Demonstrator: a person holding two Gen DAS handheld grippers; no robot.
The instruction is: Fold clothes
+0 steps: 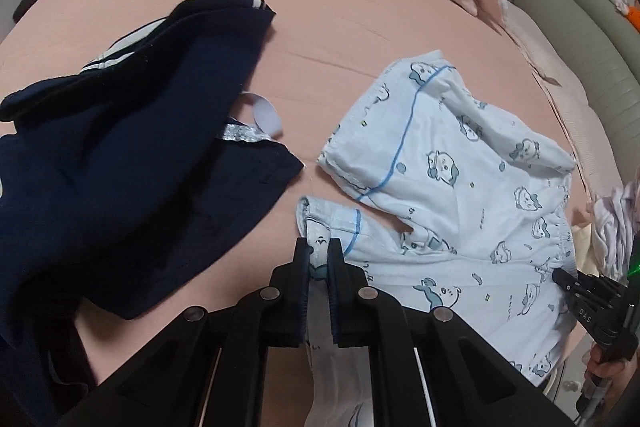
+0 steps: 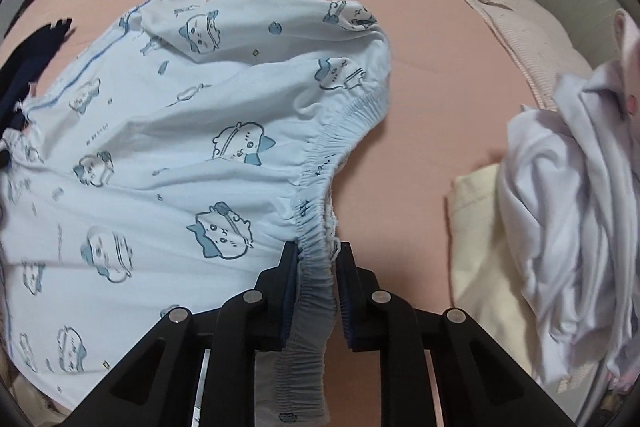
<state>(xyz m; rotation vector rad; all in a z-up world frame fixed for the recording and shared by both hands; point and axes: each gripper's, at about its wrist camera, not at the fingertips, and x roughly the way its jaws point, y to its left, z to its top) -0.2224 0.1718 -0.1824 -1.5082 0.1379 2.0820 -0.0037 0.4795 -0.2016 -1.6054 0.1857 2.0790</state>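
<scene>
A pair of pale blue printed shorts [image 1: 460, 187] lies spread on the pink bed sheet [image 1: 340, 27], near the middle of the bed and toward its right side. To their left a dark navy garment [image 1: 140, 147] lies in a loose heap, its corner just beside the shorts' hem. To their right, near the bed's right edge, a crumpled white garment [image 2: 568, 207] rests partly on a folded cream cloth [image 2: 480, 227].

The left gripper [image 1: 318, 259] is closed tight on a leg hem of the shorts — cloth fills the narrow gap between its pads. The right gripper [image 2: 318, 267] is closed on the gathered elastic waistband [image 2: 340, 147], which bunches thickly between the jaws.

Judging from this, several things could go wrong. The left grip takes only a small pinch of hem near the fingertips, so a sharp lift or pull could slip the cloth out and drop that side. The waistband is bulky and springy, and the right jaws may hold only part of its layers; a pull could then part front from back and spoil a flat fold. The other leg lies free and rumpled toward the far side — it could flop under or drag when the shorts rise. If the shorts swing leftward, the hem could catch the navy garment and drag it along.

No basket, box or other container shows in either view; all the clothes rest directly on the sheet.
</scene>
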